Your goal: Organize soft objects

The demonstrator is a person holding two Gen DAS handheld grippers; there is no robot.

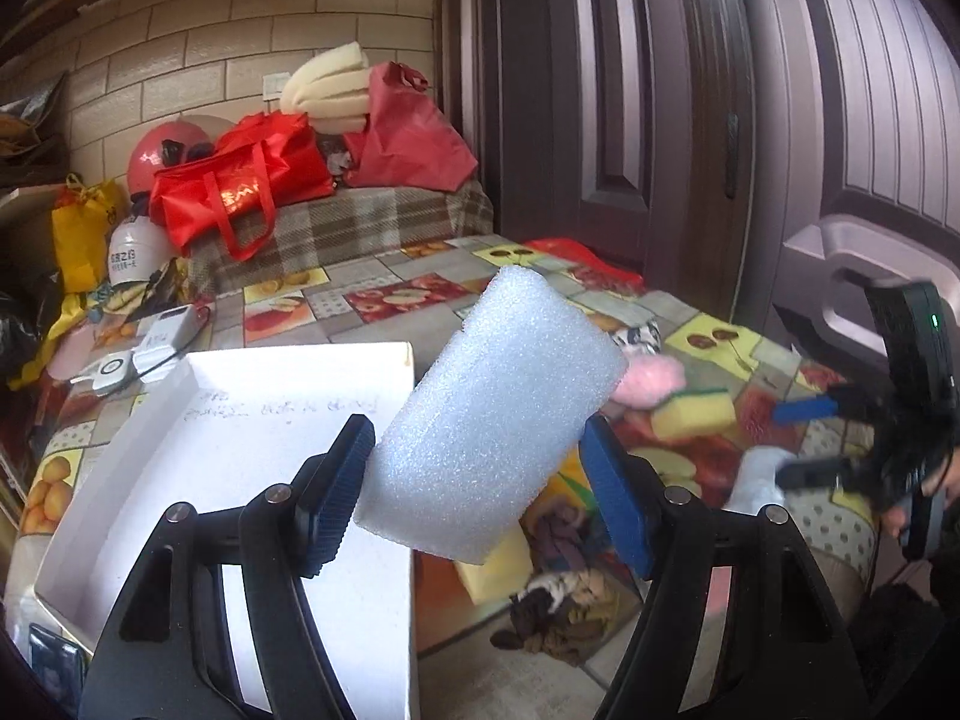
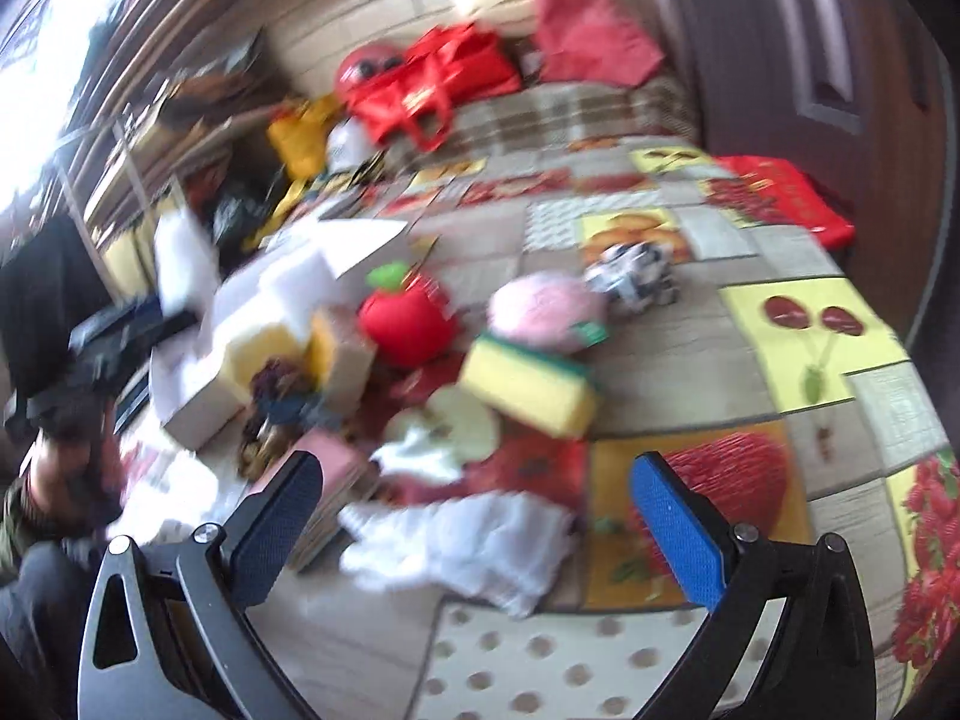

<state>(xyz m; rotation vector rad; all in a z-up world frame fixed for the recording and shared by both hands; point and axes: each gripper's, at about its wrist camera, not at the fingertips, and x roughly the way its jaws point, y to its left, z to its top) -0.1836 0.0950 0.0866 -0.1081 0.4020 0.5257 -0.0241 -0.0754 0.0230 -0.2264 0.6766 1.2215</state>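
The white box [image 1: 240, 450] lies open and bare inside, easy to reach from above. Right of it the surface [image 2: 660, 360] is crowded with the yellow sponge [image 2: 528, 387], pink plush [image 2: 543, 312], red apple toy [image 2: 405, 324] and white cloth [image 2: 480, 546]; its far right stretch lies free.

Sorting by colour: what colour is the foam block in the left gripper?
White, faintly bluish: the foam block, clearest in the left wrist view.

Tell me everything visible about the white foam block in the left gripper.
The white foam block is a thick, grainy slab of packing foam with rounded upper corners and a small notch in one edge. It is tilted, clamped at its lower sides between the left gripper's blue pads, lifted above the white box and the tablecloth.
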